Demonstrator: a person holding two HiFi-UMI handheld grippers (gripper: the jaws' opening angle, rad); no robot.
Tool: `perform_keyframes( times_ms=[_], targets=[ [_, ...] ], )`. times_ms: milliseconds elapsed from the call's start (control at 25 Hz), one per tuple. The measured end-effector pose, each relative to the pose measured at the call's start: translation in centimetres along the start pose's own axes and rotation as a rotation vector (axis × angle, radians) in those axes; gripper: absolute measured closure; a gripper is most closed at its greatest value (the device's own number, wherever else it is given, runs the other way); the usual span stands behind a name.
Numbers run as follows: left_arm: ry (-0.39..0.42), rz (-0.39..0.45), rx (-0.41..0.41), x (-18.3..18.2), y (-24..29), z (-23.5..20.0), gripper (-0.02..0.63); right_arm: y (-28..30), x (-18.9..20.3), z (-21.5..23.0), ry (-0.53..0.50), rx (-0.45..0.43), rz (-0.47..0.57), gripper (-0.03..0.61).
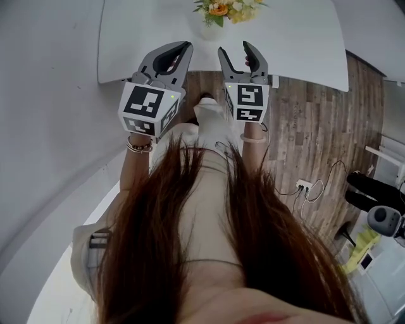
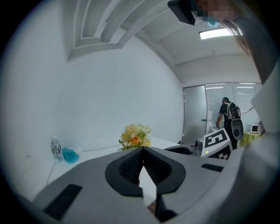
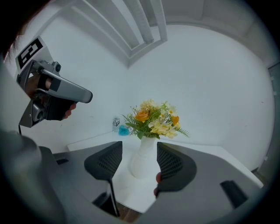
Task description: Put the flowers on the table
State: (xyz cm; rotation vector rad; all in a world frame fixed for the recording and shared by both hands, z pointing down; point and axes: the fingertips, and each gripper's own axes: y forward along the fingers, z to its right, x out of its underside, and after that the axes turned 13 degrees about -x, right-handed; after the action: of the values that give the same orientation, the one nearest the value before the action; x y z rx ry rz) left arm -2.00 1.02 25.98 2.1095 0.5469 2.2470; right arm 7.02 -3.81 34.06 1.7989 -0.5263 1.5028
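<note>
A bouquet of yellow and orange flowers point(image 1: 223, 9) in a white vase point(image 3: 143, 161) stands upright on the white table point(image 1: 291, 44), near its front edge. My right gripper point(image 1: 235, 49) is open, level with the table edge; in the right gripper view point(image 3: 139, 145) the vase shows beyond the gap between the jaws, and they do not touch it. My left gripper point(image 1: 185, 48) hovers beside it to the left, shut with nothing in it. From the left gripper view point(image 2: 142, 149) the flowers point(image 2: 135, 135) rise just behind the closed tips.
A water bottle point(image 2: 56, 148) and a blue puff point(image 2: 70, 155) sit at the table's far end by the white wall. A person with a backpack point(image 2: 228, 114) stands at a door. Wooden floor point(image 1: 316, 126) with a power strip and cables point(image 1: 304, 186) lies to the right.
</note>
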Motion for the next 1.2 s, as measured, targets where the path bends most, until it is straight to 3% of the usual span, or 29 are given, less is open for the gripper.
perform_keyframes(
  times_ms=[1200],
  targets=[
    [-0.014,0.089,0.02,0.1,-9.7,1.2,0.612,-6.1,-2.9,-6.6,-0.052,0.05,0.069,0.356]
  ],
)
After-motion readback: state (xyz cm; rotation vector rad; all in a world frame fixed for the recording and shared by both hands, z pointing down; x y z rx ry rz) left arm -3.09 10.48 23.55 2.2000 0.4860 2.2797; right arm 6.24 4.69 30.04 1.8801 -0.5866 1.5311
